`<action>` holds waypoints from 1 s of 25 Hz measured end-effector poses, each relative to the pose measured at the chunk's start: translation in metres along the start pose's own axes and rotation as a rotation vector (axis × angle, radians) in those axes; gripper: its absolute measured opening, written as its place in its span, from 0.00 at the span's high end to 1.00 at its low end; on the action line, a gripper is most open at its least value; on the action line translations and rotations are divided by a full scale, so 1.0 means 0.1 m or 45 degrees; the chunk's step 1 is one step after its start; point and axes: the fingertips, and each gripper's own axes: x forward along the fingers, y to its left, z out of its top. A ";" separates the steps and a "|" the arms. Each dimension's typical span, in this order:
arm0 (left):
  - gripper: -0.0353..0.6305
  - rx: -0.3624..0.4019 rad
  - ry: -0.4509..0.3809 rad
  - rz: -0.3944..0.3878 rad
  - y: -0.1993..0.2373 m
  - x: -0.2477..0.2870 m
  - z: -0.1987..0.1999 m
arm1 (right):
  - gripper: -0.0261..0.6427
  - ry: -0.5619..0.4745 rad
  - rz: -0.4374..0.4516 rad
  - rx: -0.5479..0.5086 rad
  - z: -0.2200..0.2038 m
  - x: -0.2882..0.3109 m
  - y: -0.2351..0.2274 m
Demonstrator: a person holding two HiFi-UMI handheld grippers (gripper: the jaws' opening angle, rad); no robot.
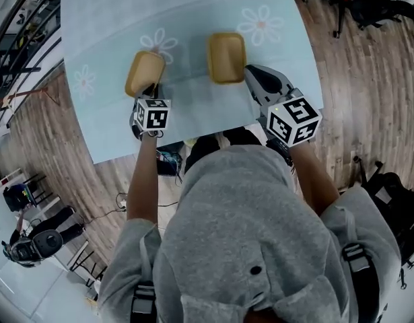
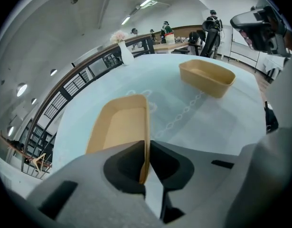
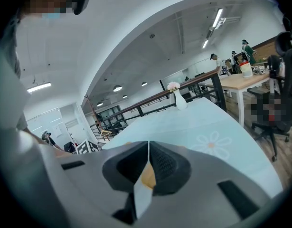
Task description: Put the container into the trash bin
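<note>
Bench: a table with a pale blue cloth printed with daisies, and two tan open-top containers on it.

Left claw: it points steeply down at the near end of the left container. The jaws stand narrow, and the container's thin right-hand wall runs straight between the dark pads, which press on it from both sides. We log this as a grip on the wall. The rest of the container stretches away ahead of the claw and to its left, its base on the cloth as far as we can see. The claw's marker cube sits just behind the jaws.

Second container: it is ahead of the left claw and off to its right, well apart from the gripped one, upright on the cloth. A white vase with a pale flower stands far ahead of the left claw, at the table's far edge.

Right claw: it points only slightly down and its pads meet at the tips. A tan patch shows through the gap just below where they meet; we cannot tell whether it touches the pads. From the head view, this claw lies just beside the near right corner of the second container, its marker cube behind it.
</note>
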 end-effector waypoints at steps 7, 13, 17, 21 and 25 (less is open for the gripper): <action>0.90 -0.046 -0.030 -0.019 -0.01 -0.08 -0.05 | 0.92 0.008 0.047 -0.015 0.01 0.15 0.21; 0.90 -0.101 -0.055 0.020 0.09 -0.22 -0.17 | 0.92 0.035 0.104 -0.043 0.01 0.32 0.42; 0.90 -0.158 -0.056 0.043 0.24 -0.31 -0.37 | 0.92 0.066 0.147 -0.075 -0.01 0.49 0.66; 0.90 -0.241 -0.055 0.101 0.43 -0.44 -0.64 | 0.92 0.097 0.211 -0.121 -0.04 0.68 0.96; 0.90 -0.304 -0.053 0.147 0.51 -0.61 -0.91 | 0.92 0.111 0.265 -0.158 -0.05 0.76 1.23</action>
